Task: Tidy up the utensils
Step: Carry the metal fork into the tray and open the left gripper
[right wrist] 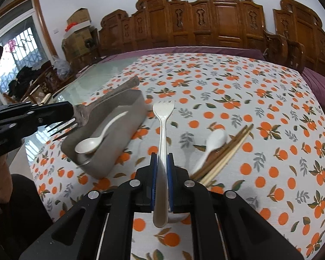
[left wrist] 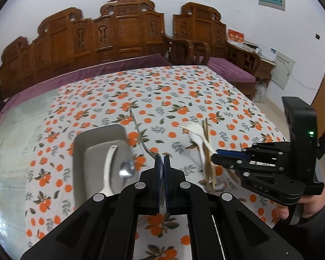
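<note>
Both wrist views angled down, close over tablecloth [left wrist: 184, 91]; share tray [right wrist: 110, 158], bench.

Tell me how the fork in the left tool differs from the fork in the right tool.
The metal fork is dull grey steel; the white fork looks like pale plastic. The left tool grips the metal fork near its tines, which stick out behind; the right tool grips the white fork by its handle, tines forward. Both are held above the tablecloth.

— The tablecloth [right wrist: 238, 99]?
— White, printed with orange fruits and green-grey leaves.
— The tray [right wrist: 119, 134]?
— Grey, holding a white spoon [right wrist: 91, 144].
— The held fork [right wrist: 162, 130]?
— White; chopsticks [right wrist: 225, 153] tan.
</note>
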A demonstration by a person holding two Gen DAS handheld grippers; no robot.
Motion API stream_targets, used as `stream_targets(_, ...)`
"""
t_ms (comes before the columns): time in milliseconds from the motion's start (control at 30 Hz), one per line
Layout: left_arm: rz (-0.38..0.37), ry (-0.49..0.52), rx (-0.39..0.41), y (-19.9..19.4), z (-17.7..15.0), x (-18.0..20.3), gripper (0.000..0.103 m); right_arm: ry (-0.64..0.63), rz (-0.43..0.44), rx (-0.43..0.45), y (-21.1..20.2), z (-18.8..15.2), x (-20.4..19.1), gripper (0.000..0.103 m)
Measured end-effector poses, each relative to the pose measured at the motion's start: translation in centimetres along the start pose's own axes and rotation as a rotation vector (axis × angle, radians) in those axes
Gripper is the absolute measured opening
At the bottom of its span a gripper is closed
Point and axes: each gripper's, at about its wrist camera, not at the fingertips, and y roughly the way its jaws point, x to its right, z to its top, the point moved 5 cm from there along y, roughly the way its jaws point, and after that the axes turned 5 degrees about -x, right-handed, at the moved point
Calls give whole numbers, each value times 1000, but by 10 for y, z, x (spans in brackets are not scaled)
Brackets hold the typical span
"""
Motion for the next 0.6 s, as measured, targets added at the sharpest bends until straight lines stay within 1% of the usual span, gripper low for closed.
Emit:
stream_targets(167, 26, -25, -17, 1, -7, -21, 2, -21, 24, 15, -3, 2, -16, 10)
stream_targets(300, 51, -34, -42, 9, -15, -38, 2, -36, 35, 17, -3, 2, -26, 10)
stream_targets(600, 74, -72, -96, 29, -29, -67, 2, -52, 42, -1, 2, -1, -34, 10)
